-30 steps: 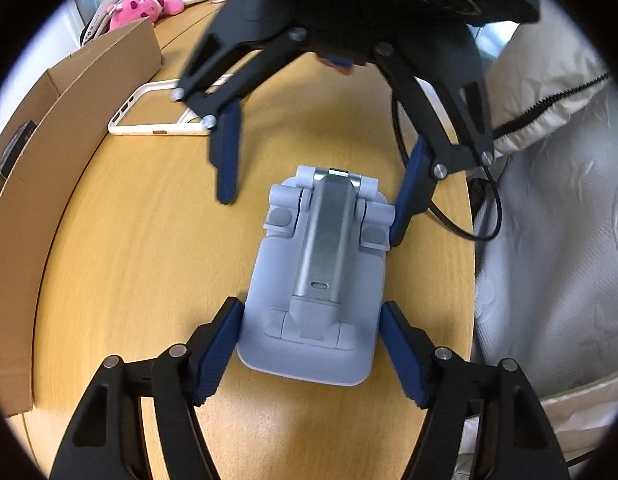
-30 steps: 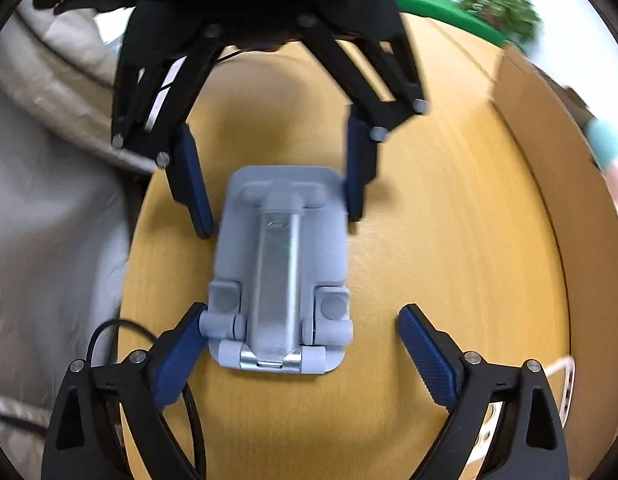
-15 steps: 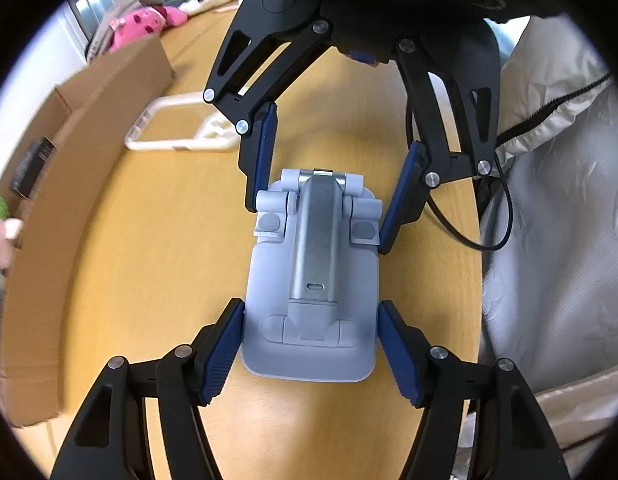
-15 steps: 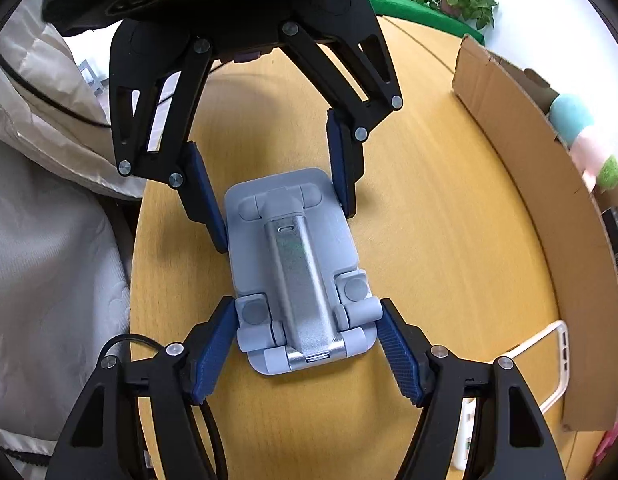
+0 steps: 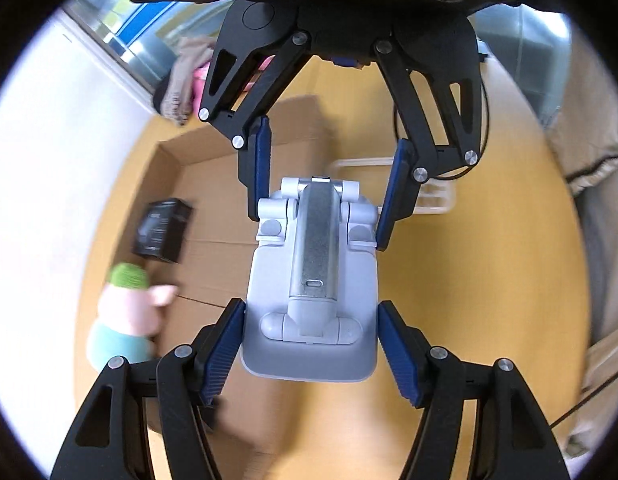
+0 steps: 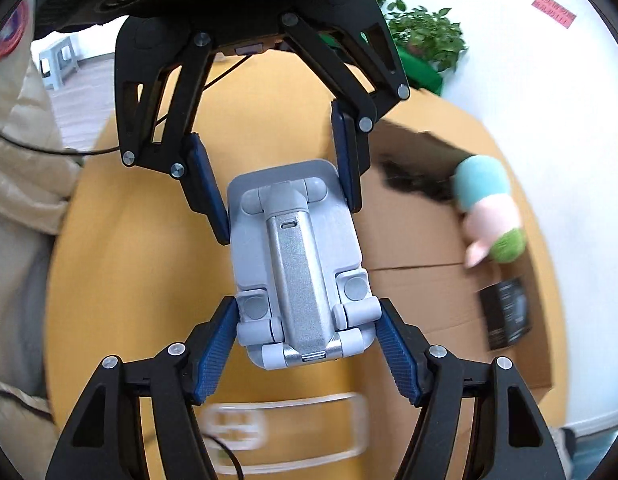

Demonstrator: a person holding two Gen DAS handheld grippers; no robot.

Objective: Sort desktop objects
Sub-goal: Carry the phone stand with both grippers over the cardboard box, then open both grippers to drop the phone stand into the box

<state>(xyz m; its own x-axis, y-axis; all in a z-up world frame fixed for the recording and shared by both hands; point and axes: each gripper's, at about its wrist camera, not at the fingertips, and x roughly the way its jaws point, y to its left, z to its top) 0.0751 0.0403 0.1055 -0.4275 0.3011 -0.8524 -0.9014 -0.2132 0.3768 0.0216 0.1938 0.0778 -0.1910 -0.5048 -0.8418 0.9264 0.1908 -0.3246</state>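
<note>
I can read no writing: the black box (image 5: 163, 231) in the carton carries pale print too blurred to make out, and a red label (image 6: 555, 10) on the white wall at the upper right of the right wrist view is illegible. The phone stand (image 5: 315, 280) is pale grey plastic, folded flat, with a brushed silver arm down its middle, round hinge knuckles at both ends and a small slot in the metal. It sits in the centre of both views, off the desk (image 5: 481, 280), gripped from both ends: my left tool (image 5: 311, 346) has its blue pads clamped on the wider base end, and my right tool (image 6: 307, 354) is clamped on the hinge end. Below and to the left in the left wrist view lies an open cardboard carton (image 5: 213, 200) holding the box and a plush toy (image 5: 127, 316) in pink, green and teal. The desk is warm yellow wood with a rounded edge; a clear phone case (image 6: 285, 432) lies on it, blurred. A potted green plant (image 6: 425, 32) stands at the far edge, and beige quilted fabric (image 6: 21, 176) borders the desk.
</note>
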